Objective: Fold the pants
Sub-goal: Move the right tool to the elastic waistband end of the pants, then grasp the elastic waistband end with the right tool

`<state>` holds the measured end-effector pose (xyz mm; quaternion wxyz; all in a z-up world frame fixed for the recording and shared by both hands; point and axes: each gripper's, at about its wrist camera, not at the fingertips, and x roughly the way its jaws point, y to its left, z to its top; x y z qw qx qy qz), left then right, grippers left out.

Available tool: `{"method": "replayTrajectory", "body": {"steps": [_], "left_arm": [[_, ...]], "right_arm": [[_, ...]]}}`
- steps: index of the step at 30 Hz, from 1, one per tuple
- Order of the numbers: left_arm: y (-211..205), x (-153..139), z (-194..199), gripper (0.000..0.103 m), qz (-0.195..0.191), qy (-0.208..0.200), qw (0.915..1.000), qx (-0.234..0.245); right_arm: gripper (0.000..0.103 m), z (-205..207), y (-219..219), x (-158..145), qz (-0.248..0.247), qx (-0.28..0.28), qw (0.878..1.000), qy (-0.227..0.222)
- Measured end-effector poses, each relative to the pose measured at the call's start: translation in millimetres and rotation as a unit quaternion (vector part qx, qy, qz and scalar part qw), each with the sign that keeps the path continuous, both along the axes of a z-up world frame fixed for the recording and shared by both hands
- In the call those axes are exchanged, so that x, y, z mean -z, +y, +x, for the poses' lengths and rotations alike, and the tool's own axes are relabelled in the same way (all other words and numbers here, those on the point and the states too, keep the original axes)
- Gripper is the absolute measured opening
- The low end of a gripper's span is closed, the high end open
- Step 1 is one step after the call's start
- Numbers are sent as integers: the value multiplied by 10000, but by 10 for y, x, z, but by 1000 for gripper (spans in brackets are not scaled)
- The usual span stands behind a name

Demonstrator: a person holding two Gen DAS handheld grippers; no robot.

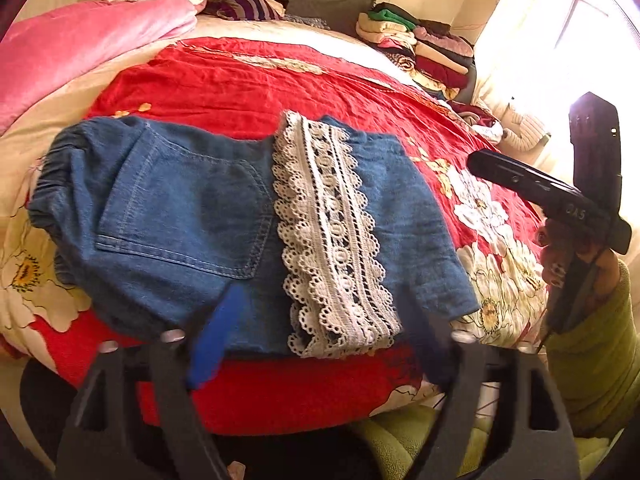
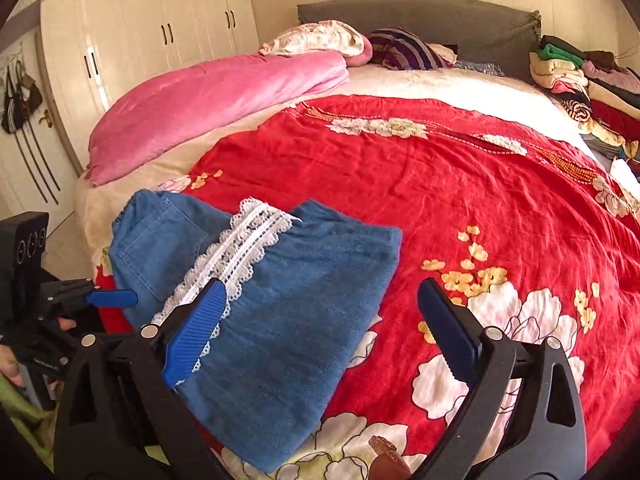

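Blue denim pants (image 1: 192, 216) with a white lace trim (image 1: 332, 240) lie folded on the red floral bedspread (image 1: 248, 80), near the bed's front edge. They also show in the right wrist view (image 2: 288, 312), lace trim (image 2: 240, 252) on top. My left gripper (image 1: 320, 340) is open and empty, jaws wide apart just in front of the pants' near edge. My right gripper (image 2: 320, 336) is open and empty, its left finger over the pants and its right finger over the bedspread (image 2: 460, 184). The right gripper's body (image 1: 560, 200) shows at the right of the left wrist view.
A pink quilt (image 2: 208, 108) lies along the left side of the bed. A pile of folded clothes (image 2: 584, 88) sits at the far right. Pillows (image 2: 404, 52) and a grey headboard (image 2: 440, 16) are at the back. White wardrobes (image 2: 140, 40) stand at left.
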<state>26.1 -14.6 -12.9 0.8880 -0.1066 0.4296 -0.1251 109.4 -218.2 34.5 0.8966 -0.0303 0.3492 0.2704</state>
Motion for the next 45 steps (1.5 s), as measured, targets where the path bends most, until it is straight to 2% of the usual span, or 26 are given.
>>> {"method": "replayTrajectory", "body": {"steps": [5,8,14,25,31,35,36,38,40,41,42,45], "left_arm": [[67,-65,-43,87,37,-95,9999,-108],[117,-105,-65,94,73,-163,9996,-196],[271,-156,-106,94,228,-275,9984,-429],[820,-99,-194,94,131,-200,9928,-1176],[1193,14,-246,94,-363,-125,9866,-1586],[1318,105,-227,92,-769,-96,9829,-1672],[1322,119,-216,89,-789,-92,9828,-1664],[1309,145,-184,63,-886,-80,9826,-1632],[1308,195,-136,61,-1027,-15,9825,-1553],[1290,223,-111,50,-1007,26,9829,-1539],[1278,264,-87,46,-1044,75,9832,-1497],[1259,336,-54,45,-1011,133,9836,-1487]], "right_arm": [[94,-6,125,-137,46,-102,9999,-106],[94,7,242,-216,56,-208,9996,-158],[94,35,574,-346,-40,-484,9984,-293],[94,213,1278,-360,-318,-1114,9932,-147],[94,285,1682,-313,-464,-1546,9869,-50],[94,352,1962,-252,-619,-1810,9815,44],[94,380,2052,-226,-660,-1913,9793,101],[94,430,2168,-188,-733,-1998,9770,159],[94,487,2303,-142,-762,-2178,9726,276],[94,517,2360,-113,-782,-2236,9709,351],[94,539,2415,-84,-811,-2267,9697,403],[94,592,2615,16,-914,-2459,9633,570]]}}
